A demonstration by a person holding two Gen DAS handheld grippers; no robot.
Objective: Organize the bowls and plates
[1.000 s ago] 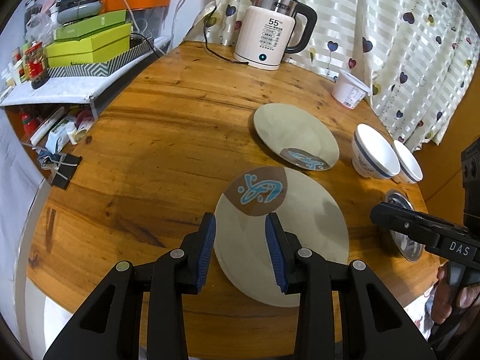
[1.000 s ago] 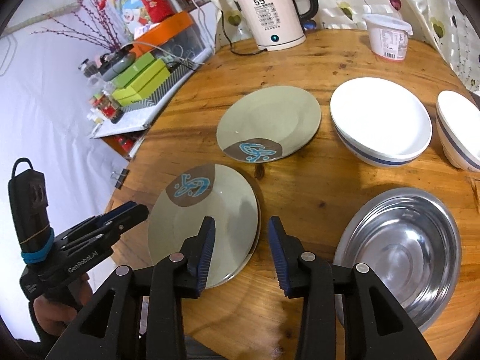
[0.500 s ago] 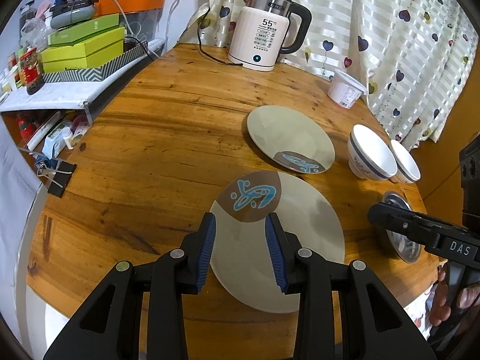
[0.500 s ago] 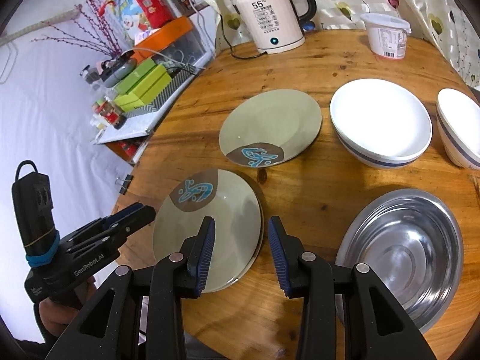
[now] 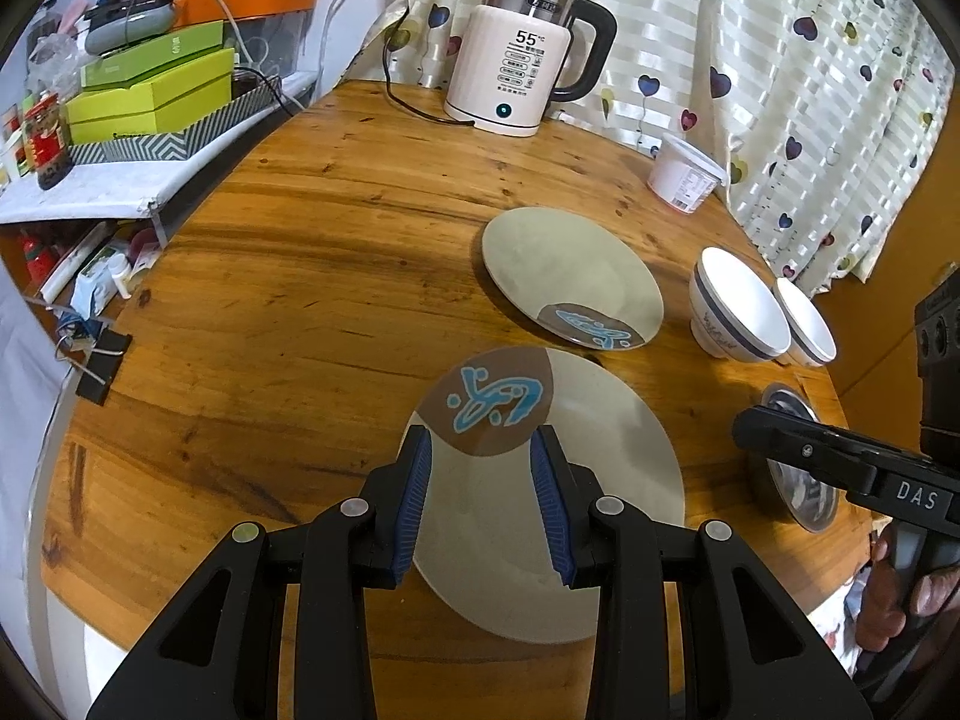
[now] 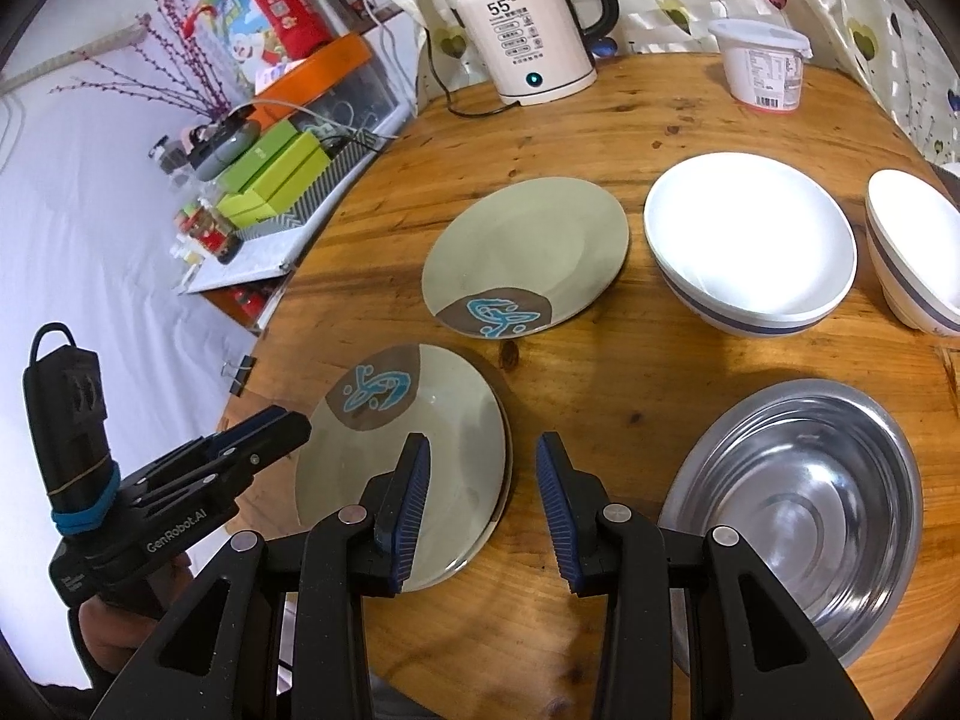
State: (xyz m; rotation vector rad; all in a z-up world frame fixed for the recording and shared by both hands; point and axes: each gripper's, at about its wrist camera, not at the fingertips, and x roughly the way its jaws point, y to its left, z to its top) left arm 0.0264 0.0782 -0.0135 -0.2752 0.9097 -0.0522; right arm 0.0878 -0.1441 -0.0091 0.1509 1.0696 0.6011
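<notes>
Wooden table (image 6: 600,120) holds empty bowls (image 6: 750,240) and plates (image 6: 522,252); both grippers' jaws apart.

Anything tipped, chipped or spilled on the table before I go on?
Nothing stands out. Both green plates with brown-and-blue patches lie flat, two white blue-banded bowls and the steel bowl sit upright, nothing spilled.

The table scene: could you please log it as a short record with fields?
surface: round wooden table
near plate: by the table's edge, under both grippers' view
far plate: flat, apart from the near one
white bowls: large, small, side by side
steel bowl: empty
left gripper: open, over near plate
right gripper: open, holding nothing
others: kettle, tub
</notes>
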